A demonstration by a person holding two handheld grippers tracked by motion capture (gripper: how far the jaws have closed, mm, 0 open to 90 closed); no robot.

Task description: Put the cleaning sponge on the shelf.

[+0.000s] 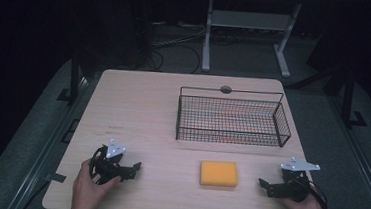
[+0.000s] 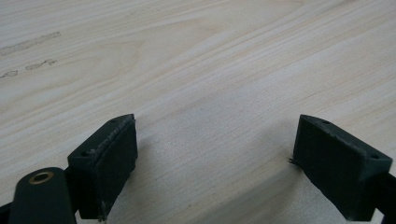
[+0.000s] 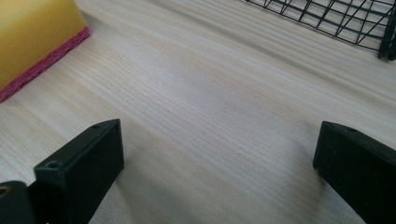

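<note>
L claw (image 1: 136, 168): jaws spread wide, nothing btwn them, low over the worktop (image 1: 138, 111); my hand wraps it at the near-left corner.
R claw (image 1: 263, 184): jaws spread wide too, nothing btwn, just bare wood; my hand holds it at the near-right edge, tips pointing in twd the sponge.
Sponge (image 1: 218, 173): yellow top, pink-red underside, lying flat on the worktop btwn my 2 claws, nearer the R one, touching neither.
Wire basket (image 1: 232, 119): black, rectangular, standing behind the sponge on the far-right part of the worktop, well apart from both claws.
</note>
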